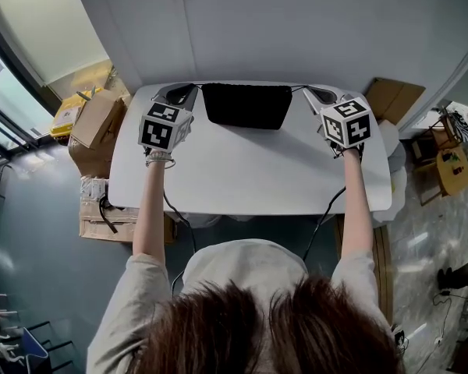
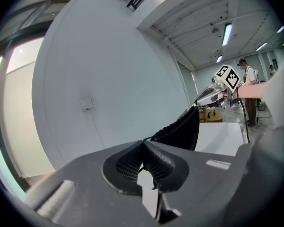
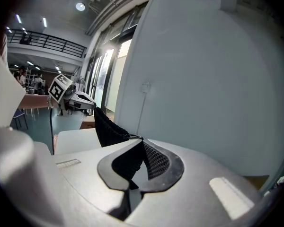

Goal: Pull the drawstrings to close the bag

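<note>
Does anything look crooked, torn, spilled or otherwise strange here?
Nothing stands out. The black bag hangs evenly between the left hand-held gripper and the right hand-held gripper, each shut on a drawstring, over the white table. No tear or spill shows.

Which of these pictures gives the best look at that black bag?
The head view: the whole black bag hangs stretched between the left tongs and right tongs, over the white table. Each gripper view shows only one bunched end of it, past tongs shut on a drawstring.
</note>
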`<state>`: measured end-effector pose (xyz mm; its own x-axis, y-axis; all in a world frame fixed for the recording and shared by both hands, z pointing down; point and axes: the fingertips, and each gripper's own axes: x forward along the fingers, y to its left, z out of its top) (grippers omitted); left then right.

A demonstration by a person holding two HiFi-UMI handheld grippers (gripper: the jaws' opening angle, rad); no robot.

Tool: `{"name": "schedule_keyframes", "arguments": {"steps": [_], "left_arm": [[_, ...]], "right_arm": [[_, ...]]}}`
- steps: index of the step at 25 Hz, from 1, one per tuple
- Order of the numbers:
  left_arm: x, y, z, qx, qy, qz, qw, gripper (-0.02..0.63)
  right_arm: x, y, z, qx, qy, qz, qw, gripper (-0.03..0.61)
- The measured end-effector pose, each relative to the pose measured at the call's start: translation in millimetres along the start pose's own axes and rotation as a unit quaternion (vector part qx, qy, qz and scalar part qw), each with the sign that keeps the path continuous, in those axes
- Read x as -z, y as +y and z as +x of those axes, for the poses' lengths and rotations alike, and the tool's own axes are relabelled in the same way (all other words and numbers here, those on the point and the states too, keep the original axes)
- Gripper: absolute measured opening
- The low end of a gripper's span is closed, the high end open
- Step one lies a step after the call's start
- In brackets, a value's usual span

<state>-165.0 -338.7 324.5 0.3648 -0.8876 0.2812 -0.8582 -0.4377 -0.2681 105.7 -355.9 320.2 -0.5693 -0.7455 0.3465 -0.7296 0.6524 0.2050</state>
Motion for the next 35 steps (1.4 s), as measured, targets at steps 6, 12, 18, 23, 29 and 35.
{"name": "schedule_keyframes", "arguments": {"steps": [6,12,18,23,29,35], "left_arm": [[-12.7,8.0,-8.5,-0.004,-0.016,-0.003,0.9999,0.002],[-27.0,13.9,-18.7,-0.012,-0.036,0.003,0.9993,0.002],[-40.1,16.3,-28.8,-0.006,-0.052,0.01,0.9986,0.002],[-41.9,17.4,-28.6,-0.01,-0.056,0.017,0.9983,0.002],[-42.3,19.2,-24.9,-0.011,-0.053,0.014,0.9984,0.002],[-42.9,23.7,-22.6,-0.015,-0.058,-0.008,0.9982,0.002]], "right_arm": [[-22.8,-0.3,-4.1,0.008,-0.025,-0.01,1.0,0.014],[-41.0,2.1,-11.8,0.017,-0.049,-0.018,0.999,0.014],[-49.4,0.0,-19.6,0.027,-0.066,-0.013,0.997,0.014],[-51.6,-2.4,-22.2,0.038,-0.071,-0.018,0.997,0.014],[-52.9,-14.1,-24.4,0.074,-0.072,-0.027,0.994,0.014],[-53.9,-21.8,-24.1,0.103,-0.075,-0.022,0.992,0.014]]}}
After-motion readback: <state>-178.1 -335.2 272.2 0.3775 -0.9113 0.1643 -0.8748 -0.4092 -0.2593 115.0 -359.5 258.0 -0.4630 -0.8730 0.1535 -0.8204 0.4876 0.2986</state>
